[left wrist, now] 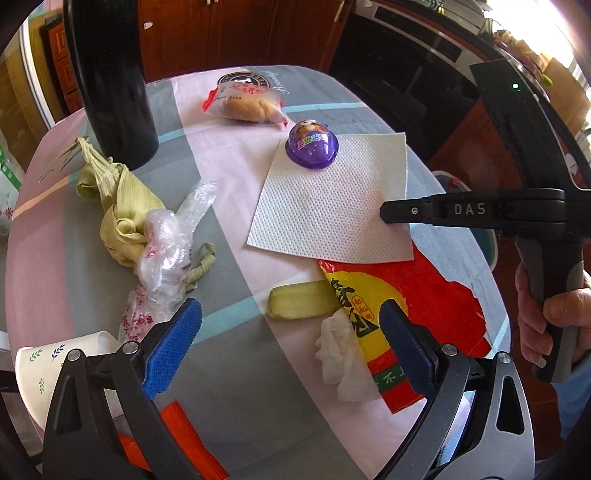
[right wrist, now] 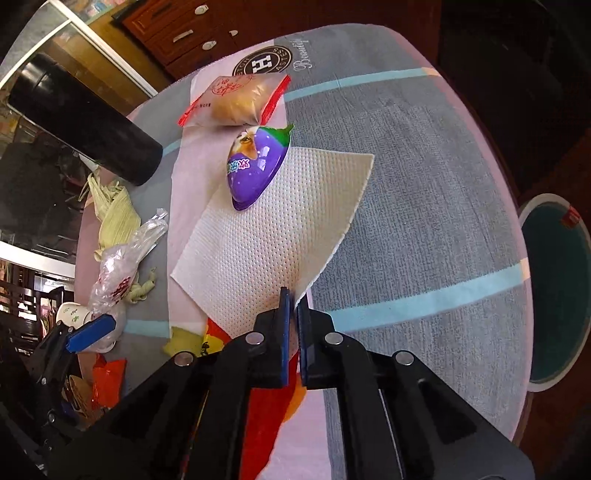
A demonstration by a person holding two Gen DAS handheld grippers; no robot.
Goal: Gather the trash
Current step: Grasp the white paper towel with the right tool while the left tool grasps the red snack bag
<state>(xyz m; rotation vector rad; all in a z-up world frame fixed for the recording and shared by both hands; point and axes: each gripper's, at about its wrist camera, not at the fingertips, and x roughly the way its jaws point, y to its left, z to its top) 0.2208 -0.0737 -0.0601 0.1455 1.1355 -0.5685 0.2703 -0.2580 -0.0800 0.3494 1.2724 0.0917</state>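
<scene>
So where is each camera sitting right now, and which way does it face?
Left wrist: on the left tool, jaws open, looking across the table over the crumpled tissue; the right tool and the right hand show at right.
Right wrist: on the right tool, jaws nearly shut at the paper towel's near edge; the left tool's blue pad shows at left.
Shared: paper towel, purple capsule, packaged bun.

I see dark wooden cabinets (left wrist: 236, 33) behind the cloth-covered worktop (right wrist: 424, 206), and bright daylight at the right edge.
</scene>
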